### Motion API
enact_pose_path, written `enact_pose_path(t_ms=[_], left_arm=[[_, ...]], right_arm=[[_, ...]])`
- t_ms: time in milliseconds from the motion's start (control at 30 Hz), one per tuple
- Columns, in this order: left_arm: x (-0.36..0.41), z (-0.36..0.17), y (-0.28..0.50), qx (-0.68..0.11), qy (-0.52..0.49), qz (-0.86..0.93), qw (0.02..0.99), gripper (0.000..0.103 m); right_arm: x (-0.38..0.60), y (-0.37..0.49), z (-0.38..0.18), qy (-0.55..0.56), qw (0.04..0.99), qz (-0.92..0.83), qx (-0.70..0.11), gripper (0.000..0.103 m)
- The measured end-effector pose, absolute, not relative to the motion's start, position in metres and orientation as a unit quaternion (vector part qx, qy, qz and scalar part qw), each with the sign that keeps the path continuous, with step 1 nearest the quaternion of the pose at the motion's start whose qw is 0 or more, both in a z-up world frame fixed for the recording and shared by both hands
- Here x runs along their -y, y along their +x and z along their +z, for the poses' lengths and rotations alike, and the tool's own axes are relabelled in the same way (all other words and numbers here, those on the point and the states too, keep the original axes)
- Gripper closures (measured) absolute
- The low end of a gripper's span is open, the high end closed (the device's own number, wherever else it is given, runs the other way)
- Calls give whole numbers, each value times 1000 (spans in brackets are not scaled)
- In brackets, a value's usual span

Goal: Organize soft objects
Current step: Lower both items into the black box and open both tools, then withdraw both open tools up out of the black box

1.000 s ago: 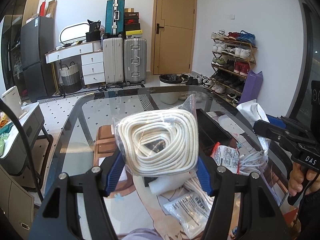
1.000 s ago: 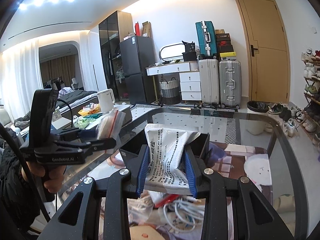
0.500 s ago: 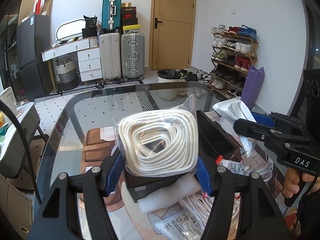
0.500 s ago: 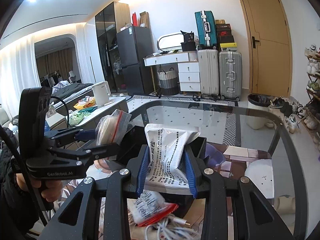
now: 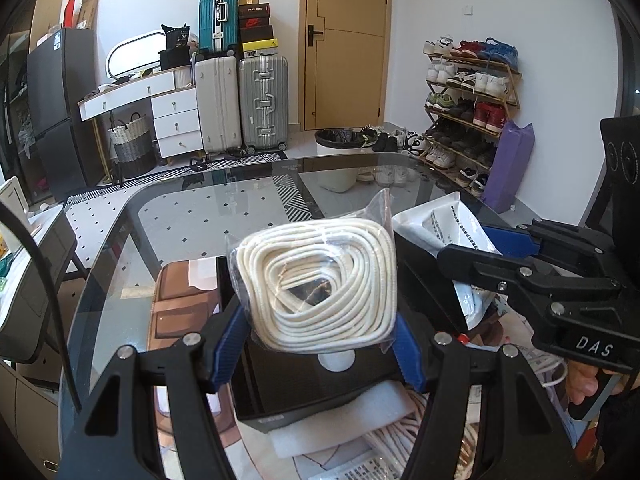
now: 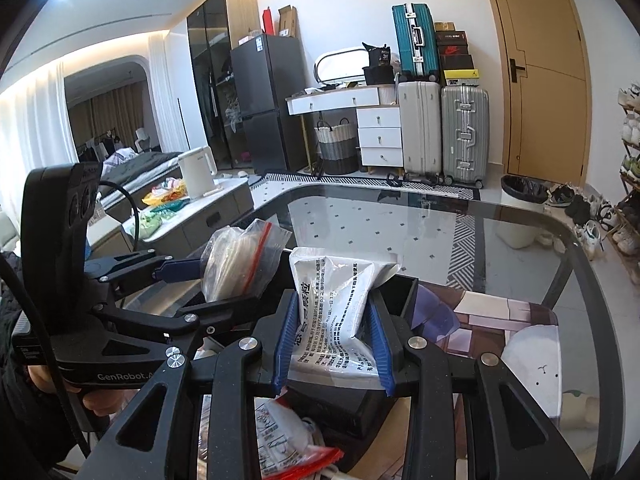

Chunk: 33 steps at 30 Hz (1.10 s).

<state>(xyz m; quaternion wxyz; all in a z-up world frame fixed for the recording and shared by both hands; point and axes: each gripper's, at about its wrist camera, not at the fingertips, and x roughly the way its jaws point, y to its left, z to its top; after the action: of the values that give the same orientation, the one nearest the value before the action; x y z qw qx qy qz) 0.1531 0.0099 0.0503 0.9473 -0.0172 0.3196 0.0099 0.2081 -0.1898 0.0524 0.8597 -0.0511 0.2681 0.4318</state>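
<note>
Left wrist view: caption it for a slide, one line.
Left gripper clamps a bagged coil of white rope above a black box on the glass table.

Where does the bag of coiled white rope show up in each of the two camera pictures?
Left wrist view: centre, the bagged rope clamped in the left gripper.
Right wrist view: left of centre, bagged rope seen edge-on beside the printed pouch.
Shared landmark: the teal suitcase.
</note>
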Motion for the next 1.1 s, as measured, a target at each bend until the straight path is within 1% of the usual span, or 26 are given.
enact_pose_path(t_ms=[400, 467, 500, 533, 567, 667, 700, 767, 800, 833, 867, 900, 1033, 1100], left_arm=[[-14, 36, 158, -343, -8, 7, 939, 38], [-12, 37, 155, -340, -8, 5, 940, 35], [-12, 37, 154, -339, -8, 4, 941, 33], [-11, 39, 152, -337, -8, 3, 942, 30], [-11, 40, 150, -335, -10, 2, 942, 26], [-12, 44, 144, -328, -13, 3, 945, 18], [-13, 45, 143, -327, -14, 5, 945, 13], [-12, 49, 138, -321, -16, 8, 947, 6], [-13, 49, 136, -320, -17, 8, 947, 3], [-13, 51, 132, -317, -17, 8, 948, 0], [-12, 52, 128, -313, -17, 7, 950, 0], [-12, 53, 124, -311, -16, 7, 950, 0], [-13, 53, 109, -306, -15, 9, 952, 0], [-14, 52, 100, -306, -18, 7, 952, 0]], right_arm=[[173, 213, 48, -89, 857, 423, -281, 69], [173, 212, 48, -91, 855, 426, -282, 64], [174, 212, 49, -89, 856, 426, -278, 60], [176, 210, 50, -87, 859, 424, -272, 54], [179, 208, 52, -86, 864, 418, -267, 52], [188, 206, 54, -85, 870, 410, -261, 51], [192, 205, 55, -83, 872, 407, -261, 50], [200, 203, 57, -77, 876, 398, -260, 41], [204, 201, 58, -72, 877, 398, -259, 32], [210, 198, 59, -65, 878, 397, -257, 20], [214, 196, 60, -60, 880, 397, -256, 9], [219, 194, 61, -55, 881, 395, -253, 6], [236, 181, 59, -40, 882, 394, -254, 1], [243, 176, 56, -35, 883, 391, -257, 1]])
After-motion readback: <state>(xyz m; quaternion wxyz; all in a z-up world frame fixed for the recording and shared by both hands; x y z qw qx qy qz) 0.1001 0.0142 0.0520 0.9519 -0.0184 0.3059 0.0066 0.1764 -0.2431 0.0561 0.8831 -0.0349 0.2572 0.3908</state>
